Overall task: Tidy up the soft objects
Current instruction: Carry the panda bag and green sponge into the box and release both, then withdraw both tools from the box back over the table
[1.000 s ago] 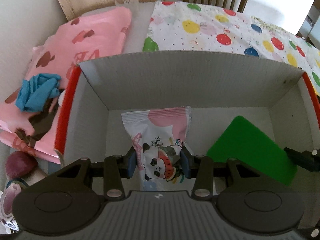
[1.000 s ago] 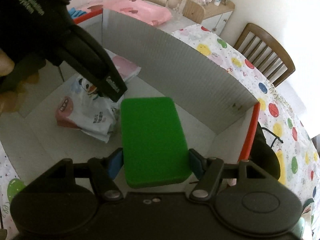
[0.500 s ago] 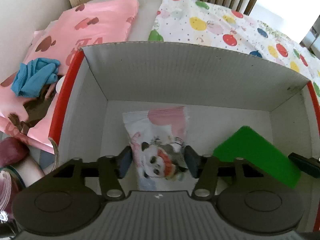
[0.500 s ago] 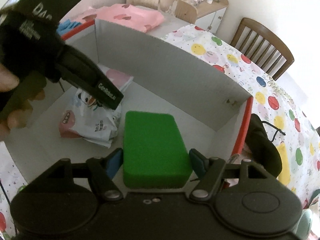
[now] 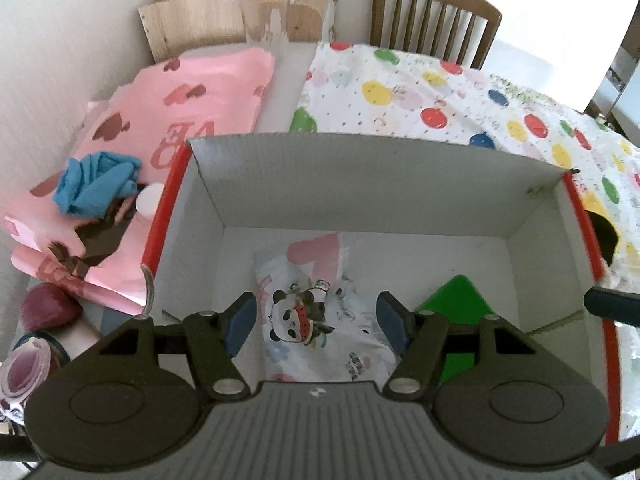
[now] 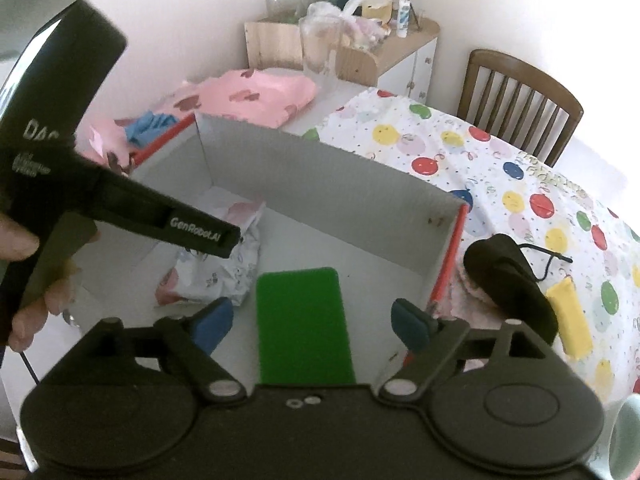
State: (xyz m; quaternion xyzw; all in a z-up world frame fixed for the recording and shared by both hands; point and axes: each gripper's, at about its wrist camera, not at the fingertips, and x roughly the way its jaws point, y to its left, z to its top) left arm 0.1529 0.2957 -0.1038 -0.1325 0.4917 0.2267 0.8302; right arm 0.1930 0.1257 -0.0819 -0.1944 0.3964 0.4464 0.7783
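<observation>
A white cardboard box with red rims [image 5: 360, 184] stands on the table. On its floor lie a panda-print tissue packet [image 5: 316, 312] and a green sponge [image 5: 460, 300]. My left gripper [image 5: 316, 322] hovers over the packet with its jaws opening, and its pads stand clear of the packet's sides. In the right wrist view the green sponge [image 6: 304, 320] lies flat below my right gripper [image 6: 312, 324]. Its jaws are opening too, with wide gaps on both sides of the sponge. The left gripper [image 6: 228, 240] reaches in from the left above the packet [image 6: 224, 276].
A pink heart-print bag [image 5: 180, 112] with a blue cloth [image 5: 96, 184] on it lies left of the box. On the spotted tablecloth [image 6: 500, 168], right of the box, are a yellow sponge [image 6: 568, 320] and a black object [image 6: 508, 280]. A wooden chair [image 5: 432, 16] stands behind the table.
Both grippers have opened and lifted a little. The left one let go of the panda packet and the right one let go of the green sponge; both things now rest on the box floor.
</observation>
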